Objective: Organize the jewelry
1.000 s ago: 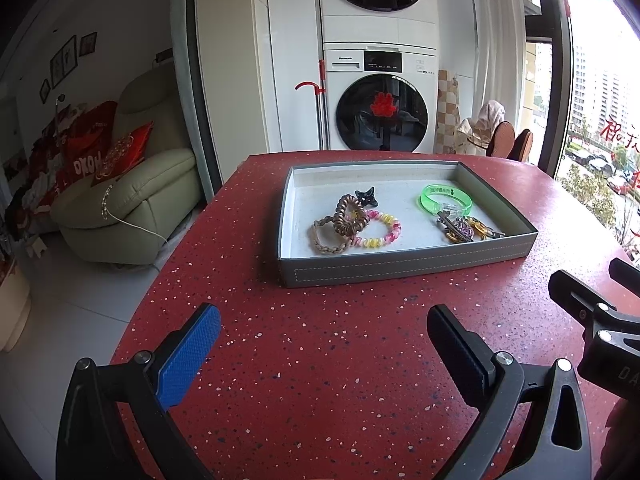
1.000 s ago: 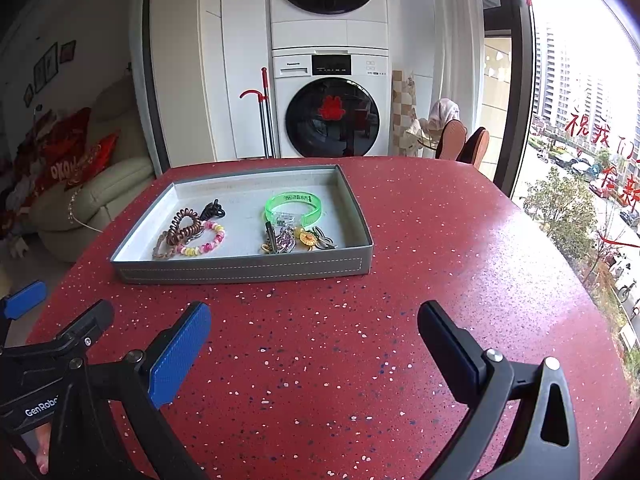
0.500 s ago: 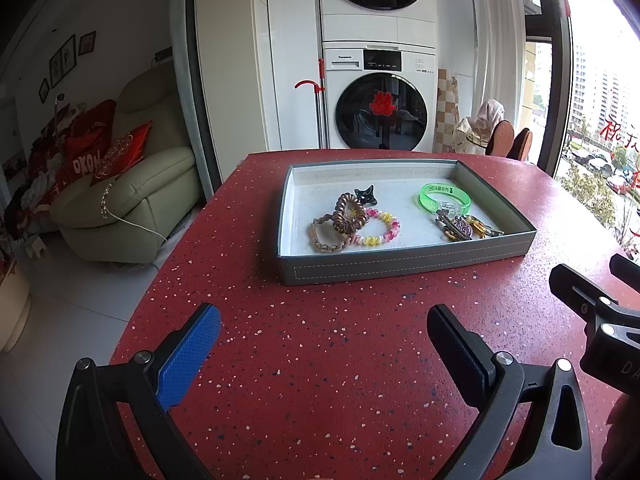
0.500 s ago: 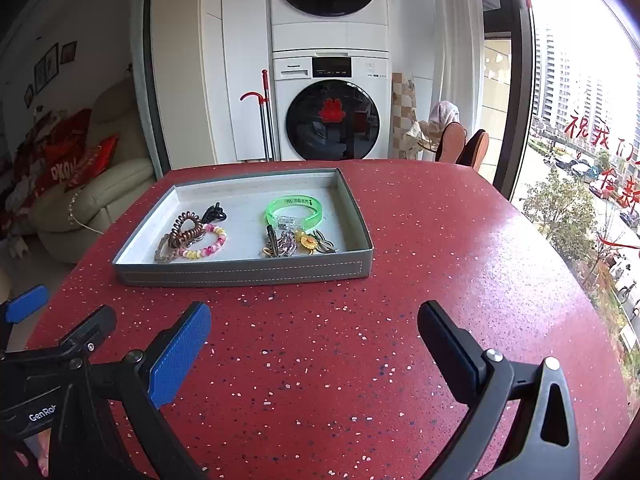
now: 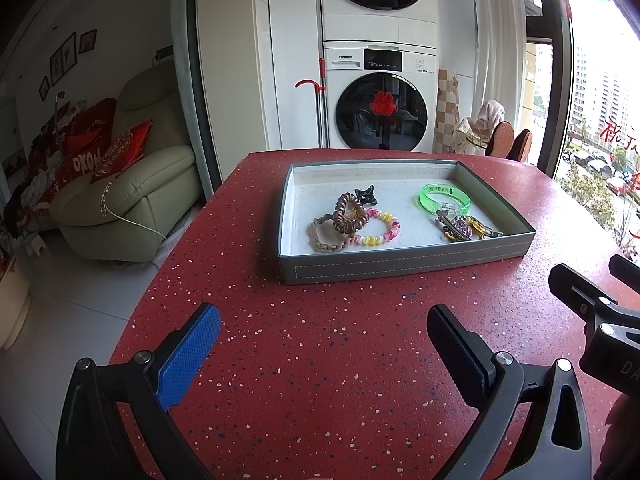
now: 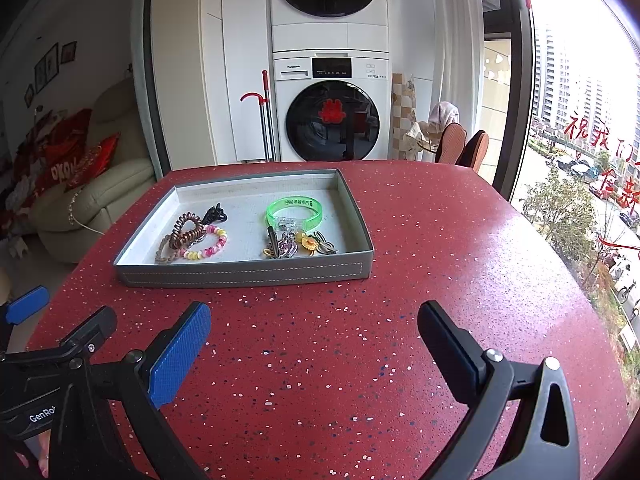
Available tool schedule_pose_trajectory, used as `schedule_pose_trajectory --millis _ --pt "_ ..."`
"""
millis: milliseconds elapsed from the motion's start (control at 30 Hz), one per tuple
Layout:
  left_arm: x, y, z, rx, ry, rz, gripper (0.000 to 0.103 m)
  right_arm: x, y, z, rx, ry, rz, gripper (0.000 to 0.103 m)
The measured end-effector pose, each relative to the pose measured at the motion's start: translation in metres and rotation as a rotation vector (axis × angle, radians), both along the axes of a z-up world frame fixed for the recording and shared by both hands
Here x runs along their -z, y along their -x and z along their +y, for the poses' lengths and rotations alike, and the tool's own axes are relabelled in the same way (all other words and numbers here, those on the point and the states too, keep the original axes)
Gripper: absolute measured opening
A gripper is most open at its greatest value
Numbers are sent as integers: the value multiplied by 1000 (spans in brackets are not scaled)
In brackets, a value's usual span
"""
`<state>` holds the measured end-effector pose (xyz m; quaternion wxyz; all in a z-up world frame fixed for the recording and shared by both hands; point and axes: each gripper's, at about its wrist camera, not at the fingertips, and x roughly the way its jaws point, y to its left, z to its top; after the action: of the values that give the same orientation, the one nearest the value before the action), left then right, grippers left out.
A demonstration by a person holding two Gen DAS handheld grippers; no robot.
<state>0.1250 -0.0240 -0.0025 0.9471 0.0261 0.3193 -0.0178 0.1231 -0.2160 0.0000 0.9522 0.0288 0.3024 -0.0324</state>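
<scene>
Change vs. 1 s ago: minimal. Both views drift slightly; tray (image 5: pixel 404 266) and contents sit unmoved on bench (image 5: pixel 320 344). Left tongs (image 5: pixel 324 330) and right tongs (image 6: pixel 314 326) remain spread apart, empty, short of tray. Hair ties (image 5: pixel 352 226) lie tray-left, green bangle (image 5: pixel 444 200) and clips (image 5: pixel 464 230) tray-right. Judgement: sorting looks complete or paused; no grasp under way.

Tray (image 5: pixel 404 266) on table (image 5: pixel 320 360)
Hair ties (image 5: pixel 352 224) lie left in it, bangle (image 5: pixel 444 198) and clips (image 5: pixel 464 230) right.

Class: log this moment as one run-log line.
left gripper: open, empty | right gripper: open, empty | tray: jewelry inside, untouched | phase: pre-reach
</scene>
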Motion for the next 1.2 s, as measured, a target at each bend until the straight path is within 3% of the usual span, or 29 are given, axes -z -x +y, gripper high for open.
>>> schedule_pose_trajectory --millis 1200 --pt "6 -1 0 2 7 26 103 1 1 1 -1 -4 6 103"
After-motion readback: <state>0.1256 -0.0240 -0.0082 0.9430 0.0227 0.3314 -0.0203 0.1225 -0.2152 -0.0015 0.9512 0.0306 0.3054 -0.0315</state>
